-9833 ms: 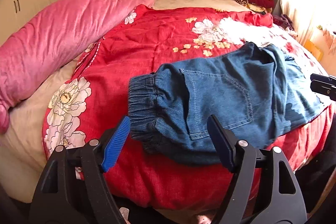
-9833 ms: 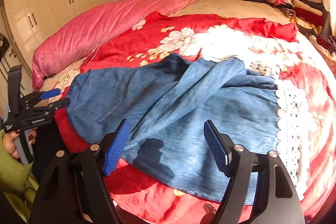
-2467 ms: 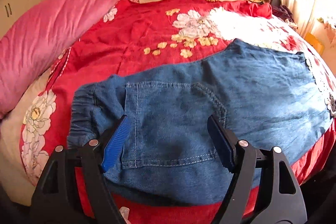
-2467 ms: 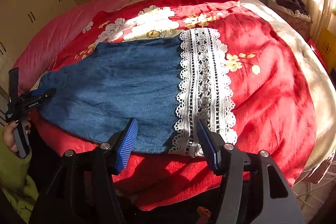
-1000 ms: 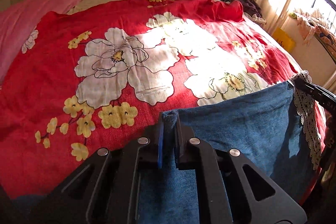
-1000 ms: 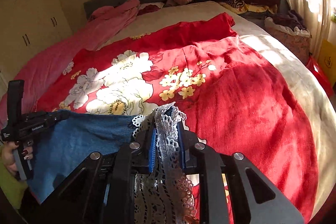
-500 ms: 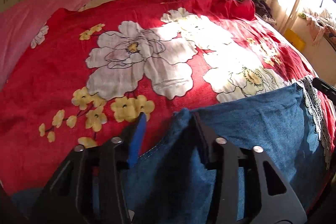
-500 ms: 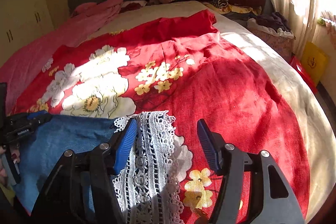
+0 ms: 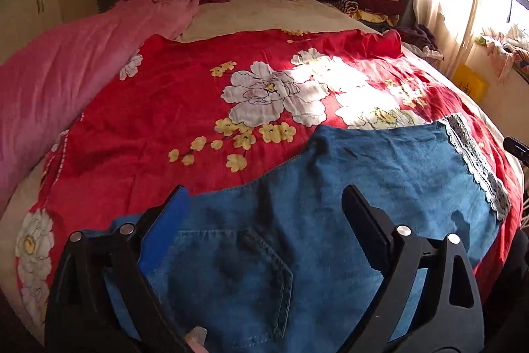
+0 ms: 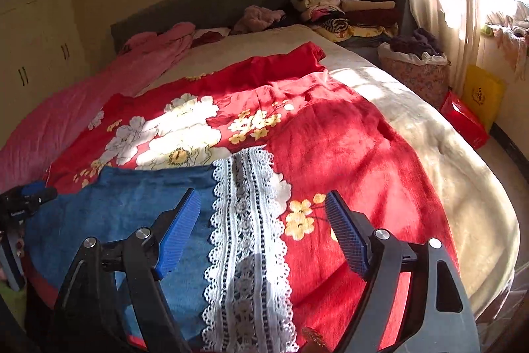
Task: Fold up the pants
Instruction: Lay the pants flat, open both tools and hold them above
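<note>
Right wrist view, yellow bag [image 10: 483, 97] with unreadable dark print, red box [image 10: 464, 118]

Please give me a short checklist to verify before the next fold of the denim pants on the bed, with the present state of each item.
1. Left gripper free of cloth: ok, its jaws are opening and nothing is pinched between them.
2. Right gripper free of cloth: ok, its jaws are opening above the lace hem, not pressing it.
3. Denim pants lying flat on the red floral blanket: ok, only small wrinkles.
4. Back pocket side facing up: ok.
5. Lace hem edges aligned: cannot tell, the lower layer is hidden.
6. Free blanket beyond the pants for the next fold: ok.
</note>
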Motion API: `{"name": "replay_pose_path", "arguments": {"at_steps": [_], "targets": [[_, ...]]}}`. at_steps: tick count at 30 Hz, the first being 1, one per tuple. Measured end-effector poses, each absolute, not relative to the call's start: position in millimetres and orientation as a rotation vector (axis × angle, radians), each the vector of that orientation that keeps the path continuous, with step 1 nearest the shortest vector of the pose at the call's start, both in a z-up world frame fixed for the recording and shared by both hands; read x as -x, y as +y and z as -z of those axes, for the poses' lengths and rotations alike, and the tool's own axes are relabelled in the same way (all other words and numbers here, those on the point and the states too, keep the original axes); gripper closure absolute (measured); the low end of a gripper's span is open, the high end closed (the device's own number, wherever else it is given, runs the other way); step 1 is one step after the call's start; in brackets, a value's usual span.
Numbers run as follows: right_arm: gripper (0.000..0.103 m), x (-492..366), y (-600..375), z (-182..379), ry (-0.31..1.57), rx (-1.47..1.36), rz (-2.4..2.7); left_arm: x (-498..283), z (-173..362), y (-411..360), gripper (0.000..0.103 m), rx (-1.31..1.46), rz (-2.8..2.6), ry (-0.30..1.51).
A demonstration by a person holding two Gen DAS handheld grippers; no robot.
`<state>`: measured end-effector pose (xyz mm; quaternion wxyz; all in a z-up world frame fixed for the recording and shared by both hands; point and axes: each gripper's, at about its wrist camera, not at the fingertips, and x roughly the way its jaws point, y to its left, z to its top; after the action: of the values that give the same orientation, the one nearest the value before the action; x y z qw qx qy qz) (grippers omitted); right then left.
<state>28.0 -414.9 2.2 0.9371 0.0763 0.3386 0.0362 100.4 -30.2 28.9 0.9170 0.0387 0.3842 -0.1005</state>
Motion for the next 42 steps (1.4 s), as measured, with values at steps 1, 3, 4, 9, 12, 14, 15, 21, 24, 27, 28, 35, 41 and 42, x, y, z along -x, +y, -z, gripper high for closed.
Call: {"name": "replay_pose_path", "arguments": {"at_steps": [1, 3, 4, 9, 12, 14, 15, 21, 24, 27, 28, 35, 41, 42], "targets": [[0.026, -23.4, -408.9, -0.1, 0.713, -0.146, -0.097, -95.6, -27.8, -24.5, 0.016, -0.074, 0.208, 0.800], [0.026, -20.5, -392.0, 9.5, 0.783, -0.126, -0.170, -89.0, -20.8, -14.6, 0.016, -0.045, 0.221, 0.837], [0.025, -20.2, -381.3, 15.3, 0.815, -0.105, -0.199, -88.2, -15.7, -10.9, 0.016, -0.037, 0.230, 0.859], [0.025, -28.1, -341.0, 36.9, 0.939, -0.013, -0.245, -101.7, 17.6, 9.5, 0.016, -0.085, 0.092, 0.956], [0.025, -31.4, -339.7, 45.3, 0.983, 0.013, -0.212, -106.8, 24.4, 28.3, 0.023, -0.040, 0.070, 0.944], [0.025, -30.7, -345.4, 47.5, 0.991, -0.016, -0.209, -108.3, 24.6, 31.1, 0.025, -0.035, 0.072, 0.940], [0.025, -30.8, -346.2, 47.7, 0.993, -0.022, -0.206, -109.3, 24.6, 31.6, 0.025, -0.034, 0.073, 0.939], [0.019, -32.9, -337.6, 59.2, 1.014, 0.021, -0.193, -110.7, 27.3, 32.8, 0.026, -0.035, 0.089, 0.937], [0.017, -32.3, -338.4, 57.9, 1.011, 0.014, -0.197, -107.4, 25.4, 30.0, 0.026, -0.048, 0.088, 0.937], [0.017, -26.3, -343.3, 49.0, 0.978, -0.024, -0.215, -99.5, 15.4, 24.6, 0.023, -0.059, 0.082, 0.934], [0.017, -23.2, -345.4, 44.8, 0.962, -0.037, -0.219, -95.7, 11.0, 23.1, 0.020, -0.070, 0.075, 0.925], [0.017, -4.1, -353.3, 16.5, 0.881, -0.112, -0.247, -69.9, -25.1, 17.5, 0.014, -0.093, 0.085, 0.845], [0.011, 9.6, -344.3, 6.5, 0.858, -0.093, -0.254, -47.7, -41.4, 4.6, 0.010, -0.083, 0.128, 0.811], [0.011, 11.0, -342.6, 6.7, 0.861, -0.088, -0.255, -44.5, -42.2, 2.1, 0.010, -0.084, 0.136, 0.811]]}}
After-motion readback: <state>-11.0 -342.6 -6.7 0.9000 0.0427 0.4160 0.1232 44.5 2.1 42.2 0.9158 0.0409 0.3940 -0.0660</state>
